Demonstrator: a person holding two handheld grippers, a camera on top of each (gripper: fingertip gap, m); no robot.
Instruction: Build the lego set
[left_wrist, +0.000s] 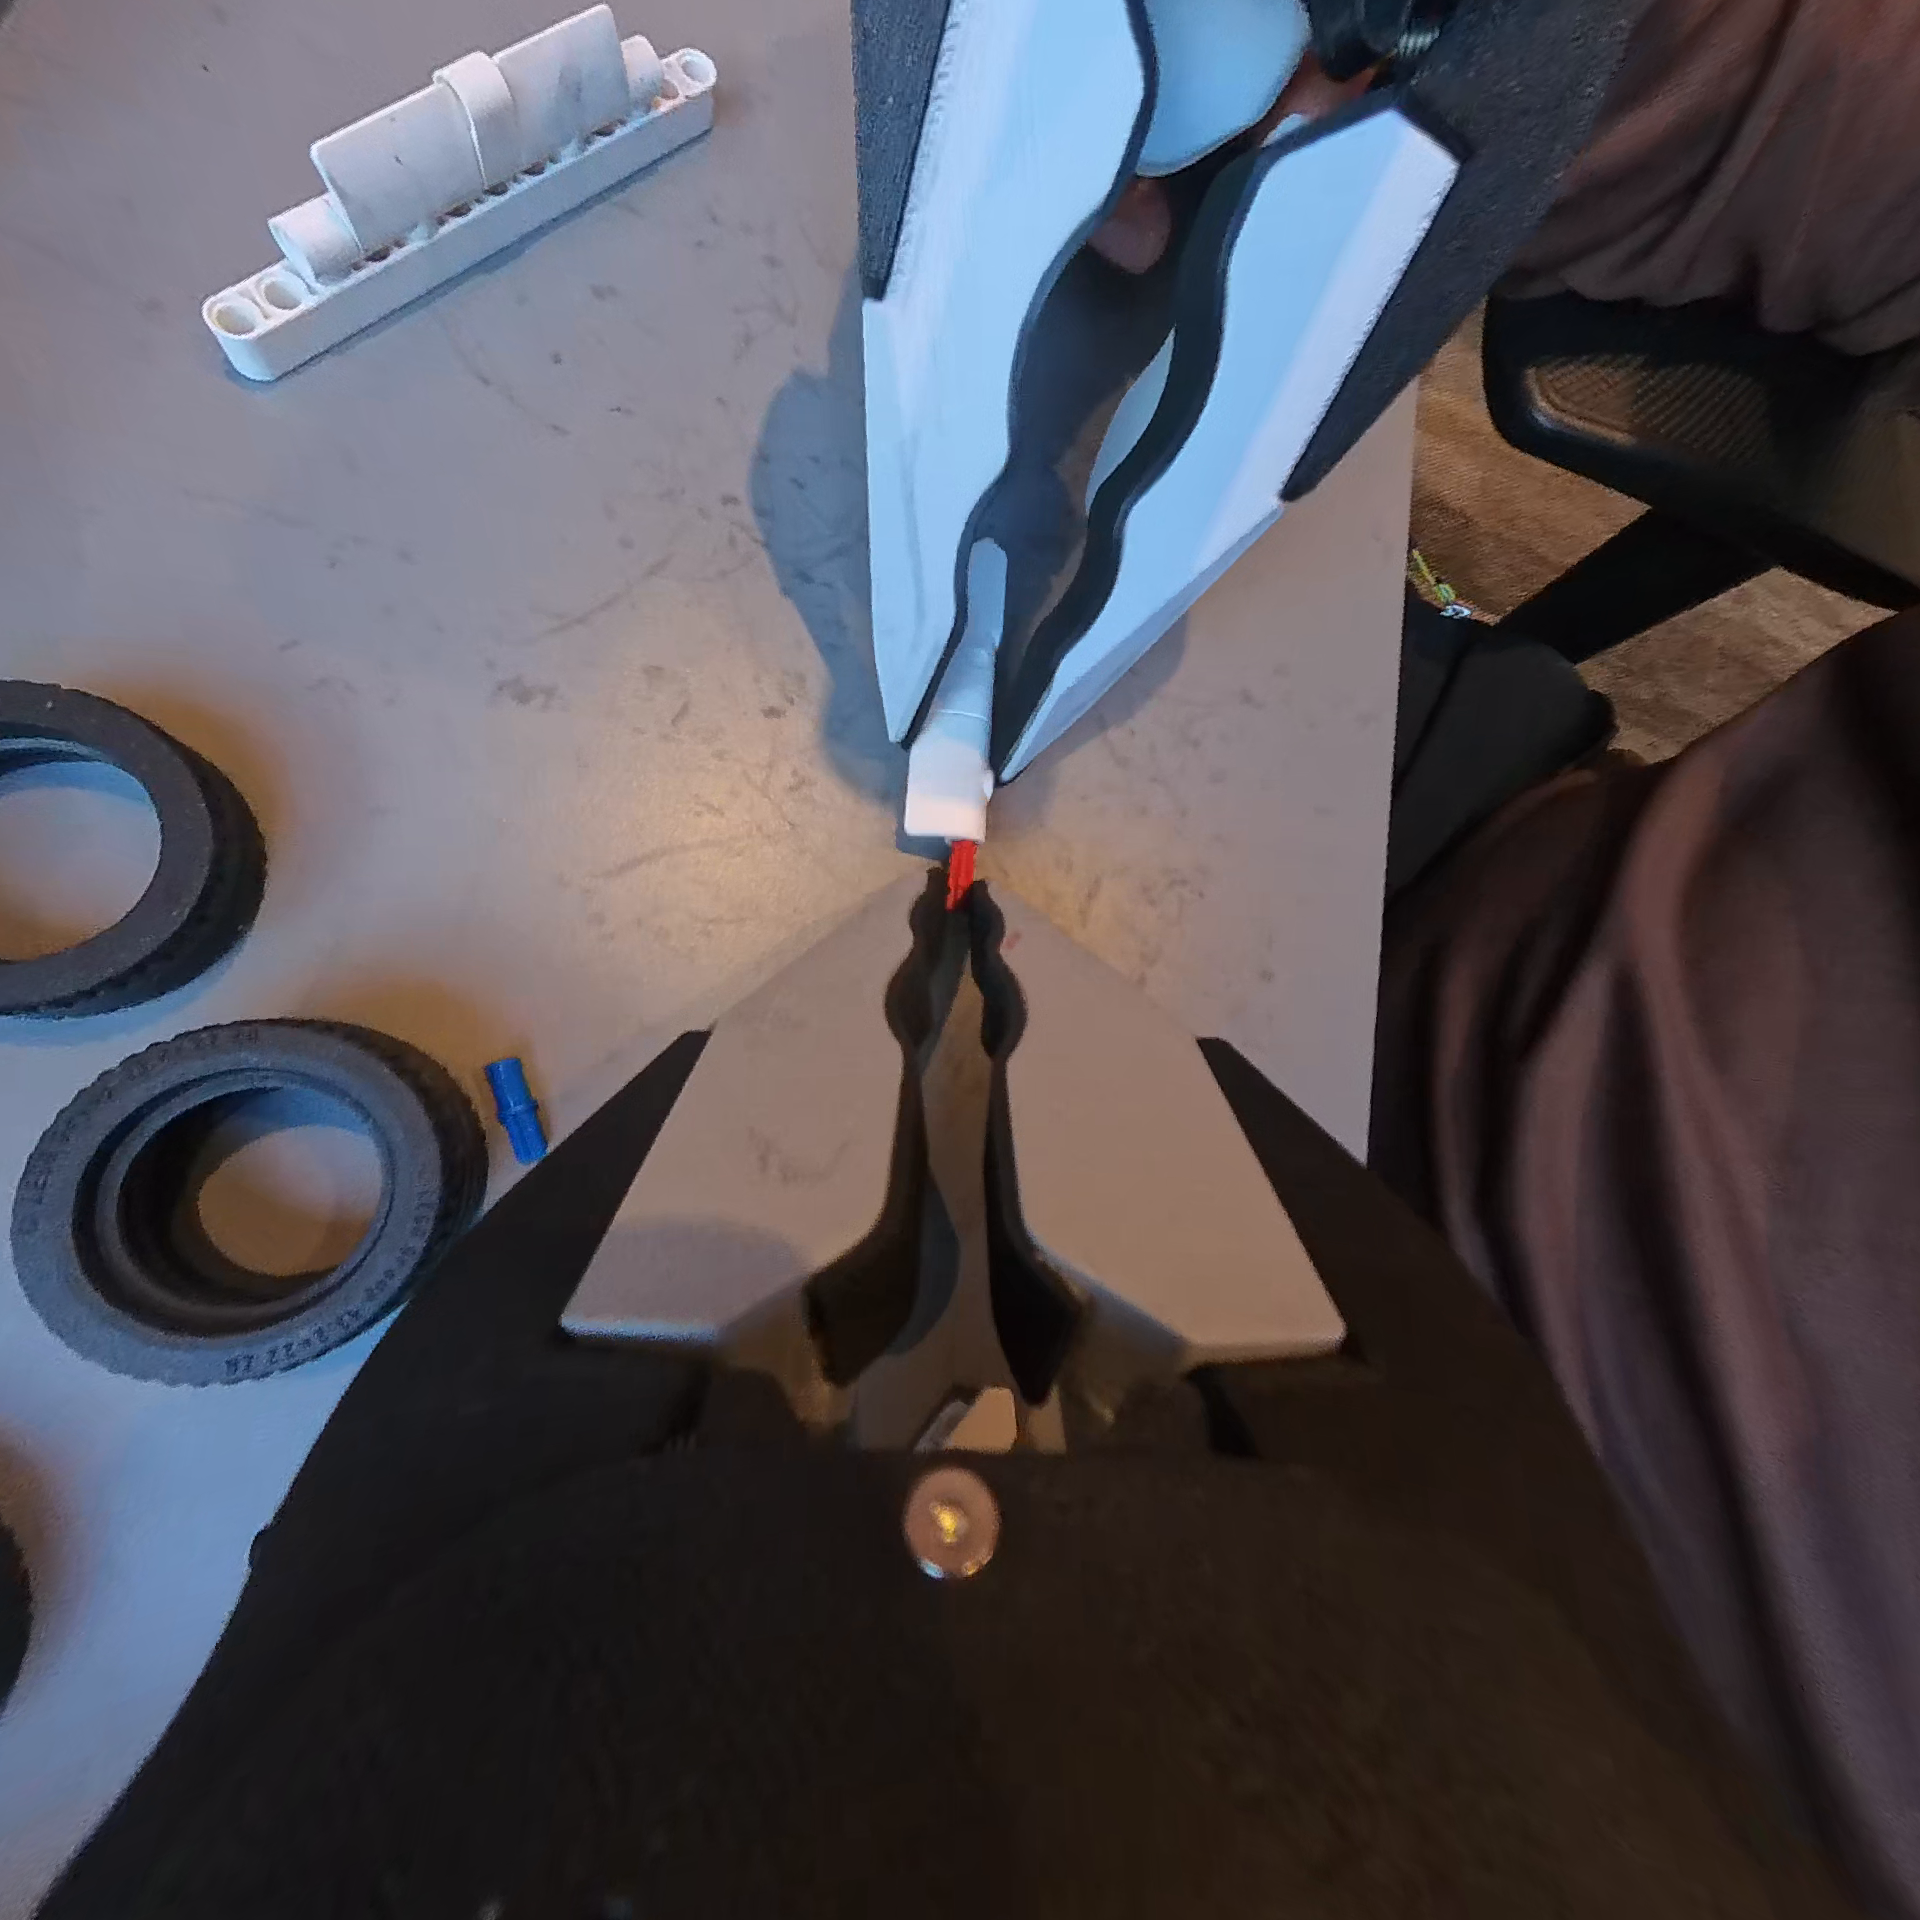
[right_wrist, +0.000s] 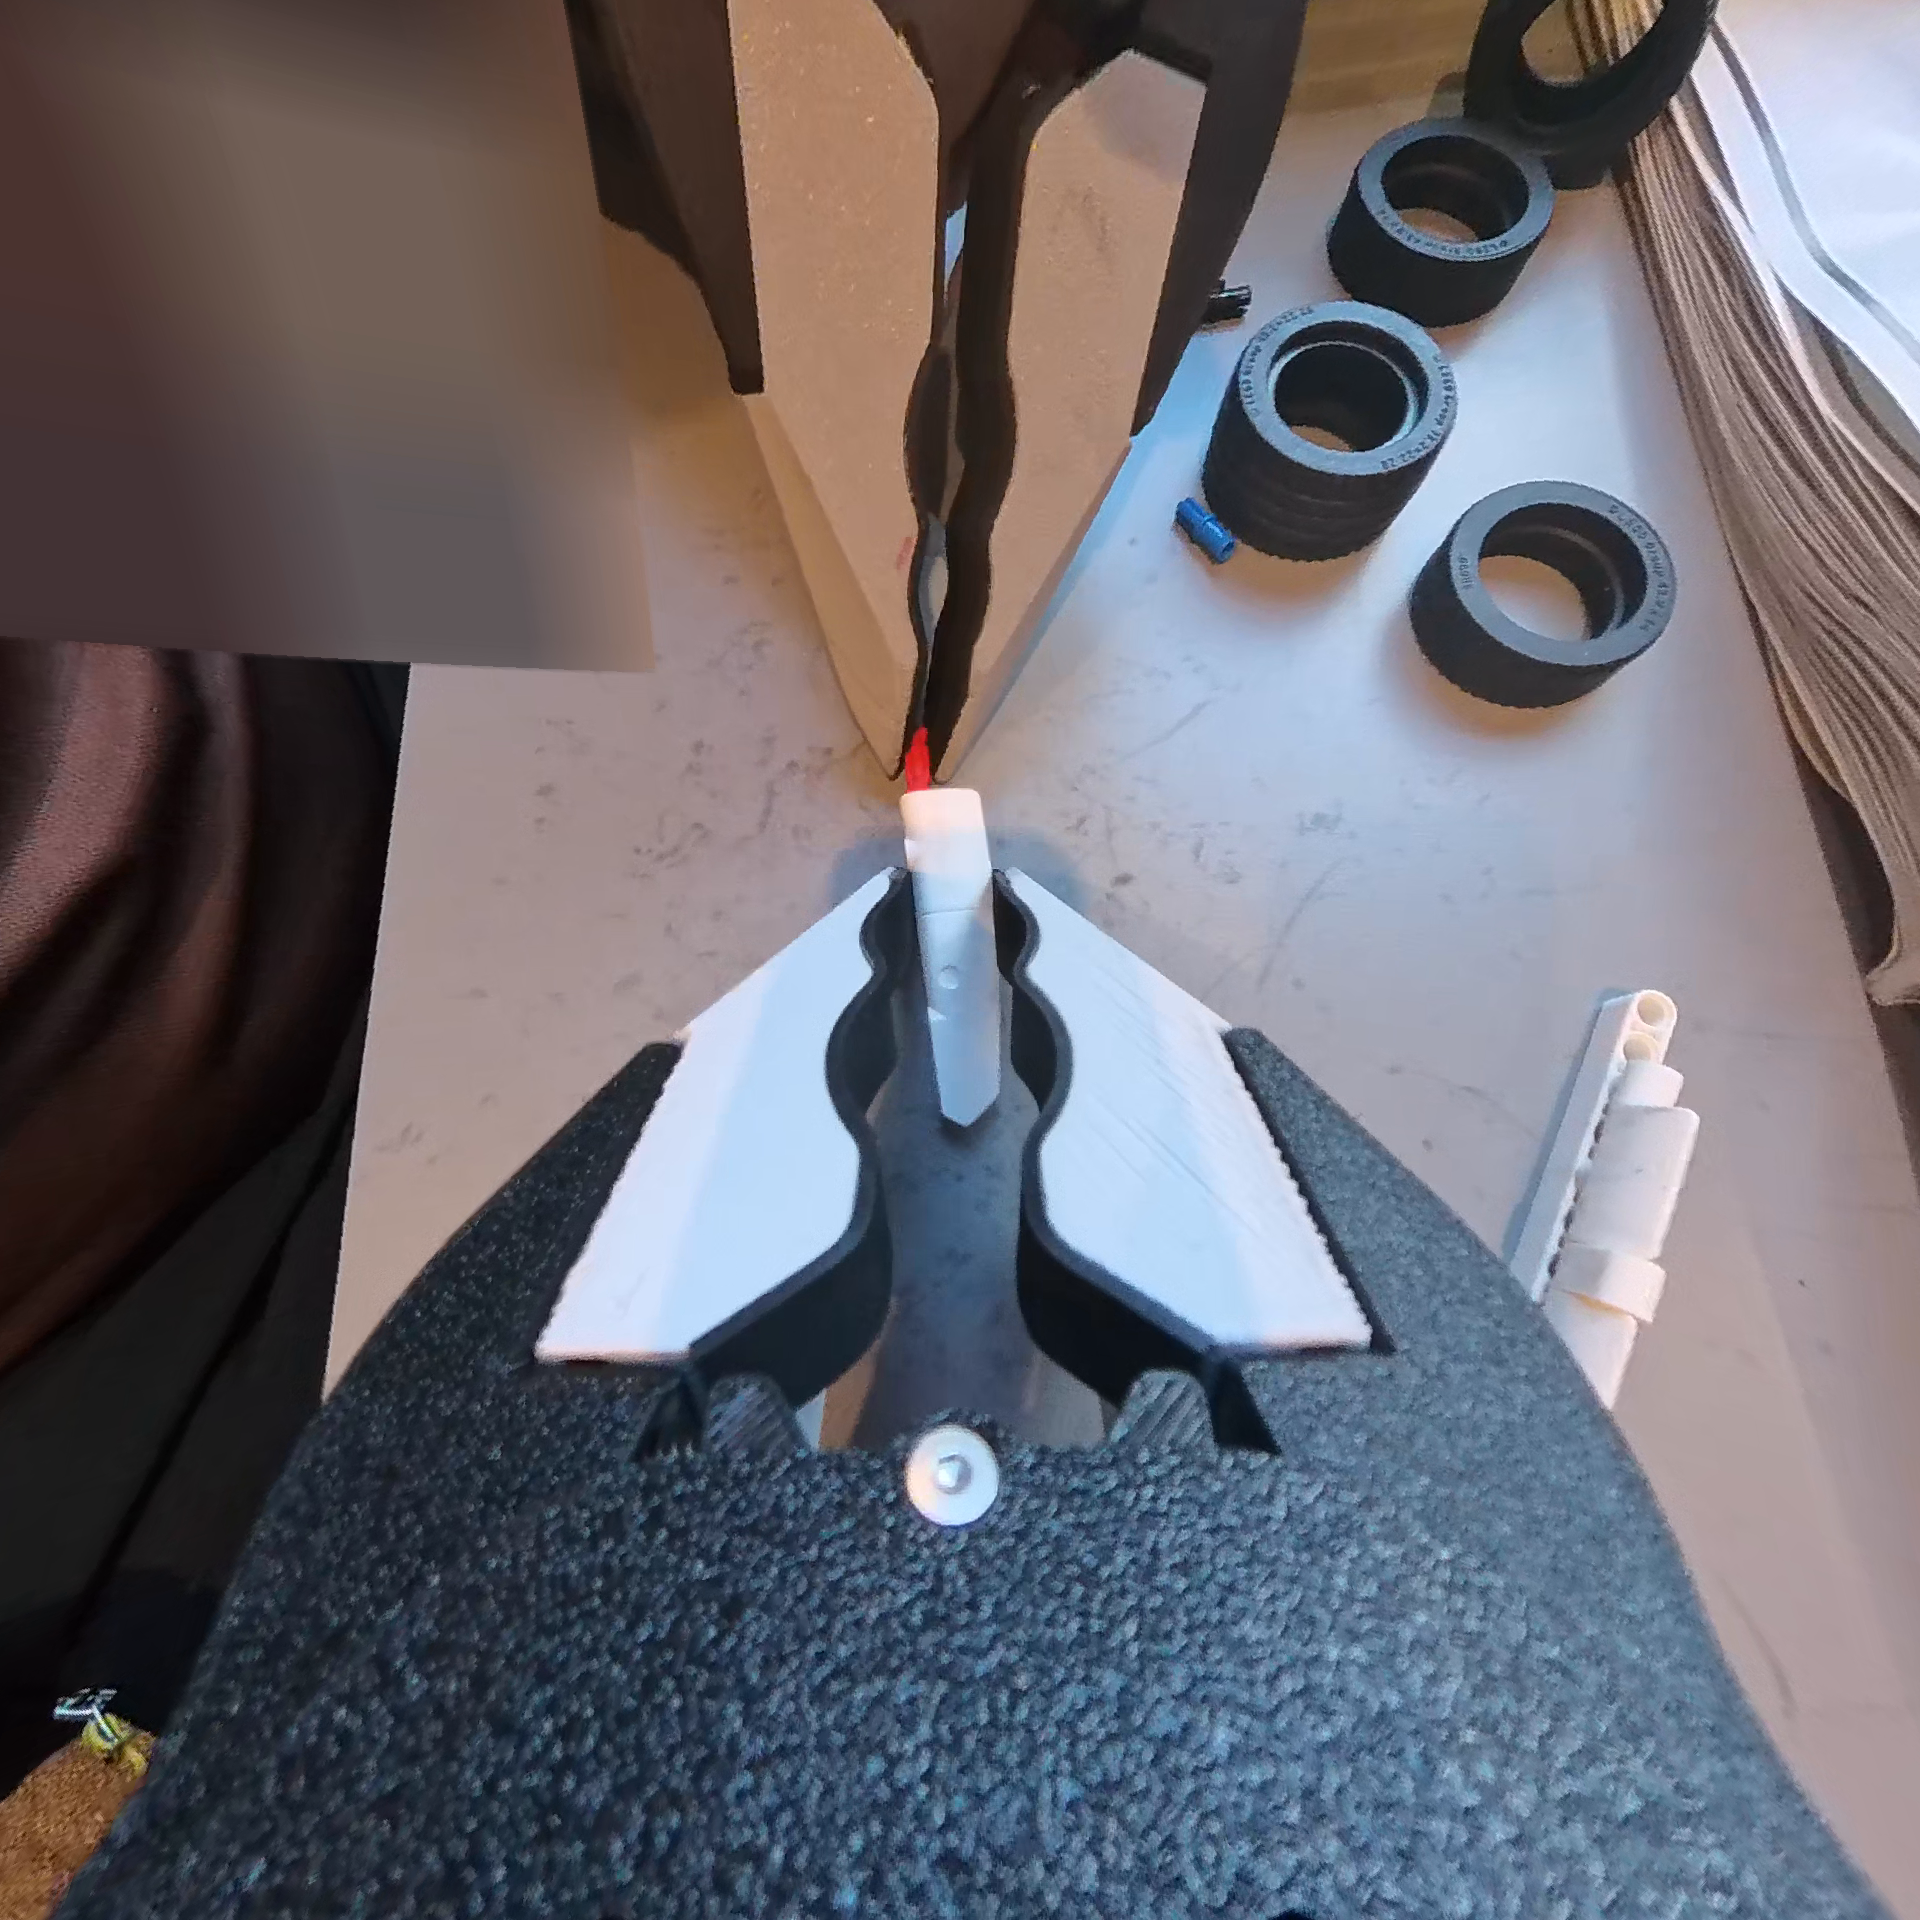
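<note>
A red pin is pinched at the tips of the left gripper; a white connector piece is clamped in the right gripper. Both are held tip to tip just above the table, the pin meeting the connector's end. Axes should be kept collinear and the push made straight, without twist. Tyres and a white beam assembly lie well apart.

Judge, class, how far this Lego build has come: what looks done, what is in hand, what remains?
Done: one white beam assembly lies built on the table. In hand: the left gripper pinches a red pin against the white piece held by the right gripper. Left: the black tyres and a blue pin lie loose.
</note>
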